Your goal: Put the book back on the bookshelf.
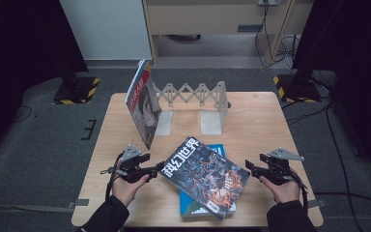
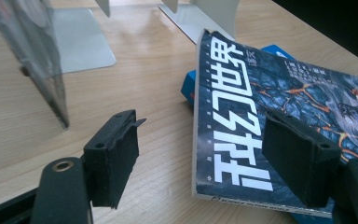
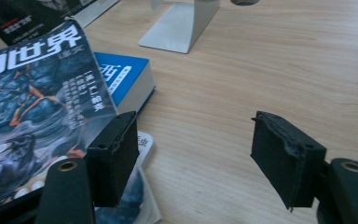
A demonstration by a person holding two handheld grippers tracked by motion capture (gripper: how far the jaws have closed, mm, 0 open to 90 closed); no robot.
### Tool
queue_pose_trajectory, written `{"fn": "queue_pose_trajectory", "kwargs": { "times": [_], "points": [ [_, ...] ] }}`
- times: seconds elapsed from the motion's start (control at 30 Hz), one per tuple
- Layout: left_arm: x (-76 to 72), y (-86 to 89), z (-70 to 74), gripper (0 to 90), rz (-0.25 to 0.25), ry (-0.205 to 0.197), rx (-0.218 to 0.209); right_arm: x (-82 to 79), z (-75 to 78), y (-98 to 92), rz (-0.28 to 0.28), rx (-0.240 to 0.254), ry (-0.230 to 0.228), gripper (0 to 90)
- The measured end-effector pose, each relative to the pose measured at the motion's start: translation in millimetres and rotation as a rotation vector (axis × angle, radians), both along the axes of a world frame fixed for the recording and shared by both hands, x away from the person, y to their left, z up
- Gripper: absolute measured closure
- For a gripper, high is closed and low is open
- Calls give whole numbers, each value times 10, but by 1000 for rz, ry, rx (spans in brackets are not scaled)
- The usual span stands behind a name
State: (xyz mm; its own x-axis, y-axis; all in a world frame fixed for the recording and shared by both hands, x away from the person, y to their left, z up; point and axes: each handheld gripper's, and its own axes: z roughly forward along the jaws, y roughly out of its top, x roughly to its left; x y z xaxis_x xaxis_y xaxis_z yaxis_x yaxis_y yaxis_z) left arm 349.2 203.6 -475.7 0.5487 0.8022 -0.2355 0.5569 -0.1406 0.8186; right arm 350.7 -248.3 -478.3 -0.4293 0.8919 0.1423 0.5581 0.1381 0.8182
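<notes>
Dark blue and orange colours cover the magazine [image 1: 206, 177], which lies flat near the front edge of the wooden bench [image 1: 261, 121], about midway along it. It rests on top of a blue book [image 1: 218, 151] and sticks out past it. The left tongs [image 1: 155, 170] sit just beside the magazine's left edge; the jaws are wide apart and hold nothing, with one pad over the bare wood and the other over the magazine's cover. The right tongs [image 1: 249, 170] sit just beside the magazine's right corner, and their jaws are also apart with nothing between them. Another magazine [image 1: 142, 104] stands up near the back left corner, leaning on a grey metal book stand [image 1: 193, 104].
</notes>
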Motion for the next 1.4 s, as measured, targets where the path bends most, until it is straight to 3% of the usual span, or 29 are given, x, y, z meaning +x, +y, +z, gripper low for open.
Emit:
{"fn": "queue_pose_trajectory", "kwargs": {
  "times": [0.33,0.43,0.57,0.67,0.8,1.03,1.17,1.4],
  "points": [
    [91,-51,-172,254,-43,78,5,-41,-20,113,46,8,10,348],
    [128,-60,-211,253,-56,108,-15,-59,-21,154,58,1,11,352],
    [161,-95,-260,253,-77,134,8,-73,-29,180,72,13,0,352],
    [176,-109,-298,250,-85,161,-28,-88,-44,191,85,14,2,363],
    [196,-105,-322,246,-105,176,-46,-98,-64,224,93,28,1,372],
    [191,-154,-336,245,-129,210,-70,-97,-91,321,127,10,26,373],
    [198,-163,-365,289,-153,241,-119,-88,-110,369,139,8,43,371],
    [222,-168,-391,311,-169,278,-156,-69,-150,413,153,-12,71,353]
  ]
}}
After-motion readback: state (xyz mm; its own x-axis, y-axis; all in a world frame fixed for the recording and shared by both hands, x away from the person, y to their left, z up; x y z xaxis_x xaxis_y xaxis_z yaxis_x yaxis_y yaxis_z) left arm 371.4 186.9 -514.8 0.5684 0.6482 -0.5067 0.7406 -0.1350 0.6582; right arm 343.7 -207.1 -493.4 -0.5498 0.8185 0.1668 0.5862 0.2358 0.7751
